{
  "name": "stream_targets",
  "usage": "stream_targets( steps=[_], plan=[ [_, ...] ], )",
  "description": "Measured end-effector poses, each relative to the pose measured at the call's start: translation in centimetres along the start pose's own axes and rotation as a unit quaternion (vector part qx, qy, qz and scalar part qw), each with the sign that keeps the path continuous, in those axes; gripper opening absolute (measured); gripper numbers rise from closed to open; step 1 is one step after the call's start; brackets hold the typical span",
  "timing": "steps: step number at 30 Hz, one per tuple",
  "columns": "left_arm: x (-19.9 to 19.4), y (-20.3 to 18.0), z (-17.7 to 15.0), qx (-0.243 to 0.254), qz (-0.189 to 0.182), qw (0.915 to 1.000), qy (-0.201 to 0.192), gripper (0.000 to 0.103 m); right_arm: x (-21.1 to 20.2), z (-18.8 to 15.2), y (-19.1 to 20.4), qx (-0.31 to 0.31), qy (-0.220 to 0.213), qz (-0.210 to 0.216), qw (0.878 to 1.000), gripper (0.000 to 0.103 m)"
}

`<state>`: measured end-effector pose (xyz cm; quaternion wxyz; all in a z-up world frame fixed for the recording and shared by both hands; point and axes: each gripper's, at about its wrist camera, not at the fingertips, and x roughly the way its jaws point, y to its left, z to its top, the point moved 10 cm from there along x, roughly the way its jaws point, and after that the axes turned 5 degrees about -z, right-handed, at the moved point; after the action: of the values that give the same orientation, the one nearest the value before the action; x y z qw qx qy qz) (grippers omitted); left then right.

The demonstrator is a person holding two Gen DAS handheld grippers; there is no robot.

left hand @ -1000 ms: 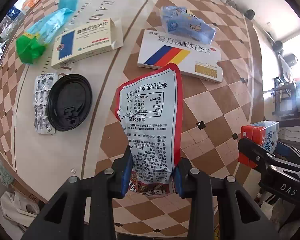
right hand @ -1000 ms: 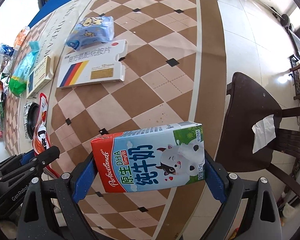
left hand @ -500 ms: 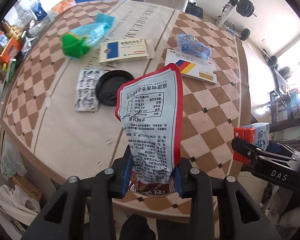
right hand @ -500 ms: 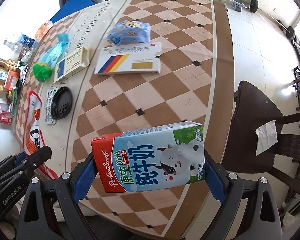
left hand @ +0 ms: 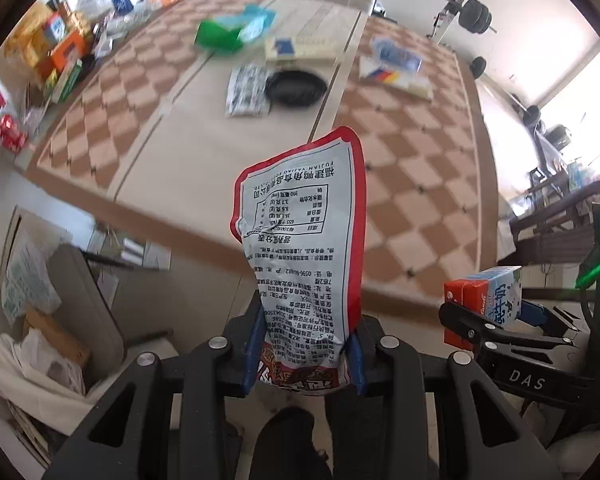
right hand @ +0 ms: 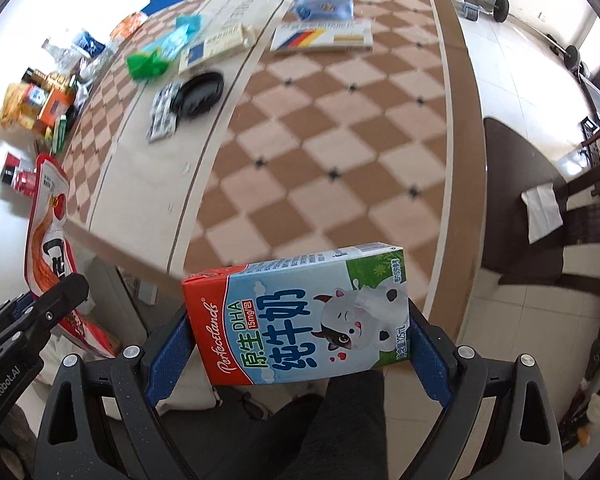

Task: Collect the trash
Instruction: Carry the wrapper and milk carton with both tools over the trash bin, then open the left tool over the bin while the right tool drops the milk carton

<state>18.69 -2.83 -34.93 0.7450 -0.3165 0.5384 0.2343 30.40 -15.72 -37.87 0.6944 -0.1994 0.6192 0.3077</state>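
While the left hand-held gripper [left hand: 305,350] pinches the lower end of a red-edged snack pouch [left hand: 306,240], the pouch stands up ahead of its blue pads with the printed back facing the camera; its top corner leans out over the near edge of the surface [left hand: 180,168]; off to that gripper's right, the right hand-held gripper [right hand: 298,344] is clamped on a milk carton [right hand: 300,316], its blue pads pressed against the carton's two short ends, so the carton lies crosswise between them, red end to the left; both loads hang clear of the surface, beyond its near edge; further ahead of the grippers, on the checked cloth, lie a black lid [left hand: 296,89] touching a foil blister pack [left hand: 246,90] on its left, a cream medicine box [left hand: 300,46], a green and blue wrapper [left hand: 230,32], a striped medicine box [right hand: 322,36] and a blue tissue packet [right hand: 322,6] just behind it; to the right of the right gripper stands a dark chair [right hand: 520,200] with a white tissue [right hand: 542,212] on it; below both grippers a dark trouser leg [right hand: 340,424] shows.
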Motion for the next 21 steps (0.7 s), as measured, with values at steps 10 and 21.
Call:
stream_targets(
  steps=[10, 21],
  plan=[
    [10.5, 5.7, -10.7, -0.071, -0.033, 0.9914, 0.105, 0.032, 10.3, -13.7, 1.7, -0.019, 0.103, -0.016, 0.994, 0.096],
    [27.6, 9.7, -14.1, -0.113, -0.049, 0.9777, 0.170, 0.032, 29.8, -19.4, 1.0, -0.028, 0.162, -0.013, 0.986, 0.096]
  ],
)
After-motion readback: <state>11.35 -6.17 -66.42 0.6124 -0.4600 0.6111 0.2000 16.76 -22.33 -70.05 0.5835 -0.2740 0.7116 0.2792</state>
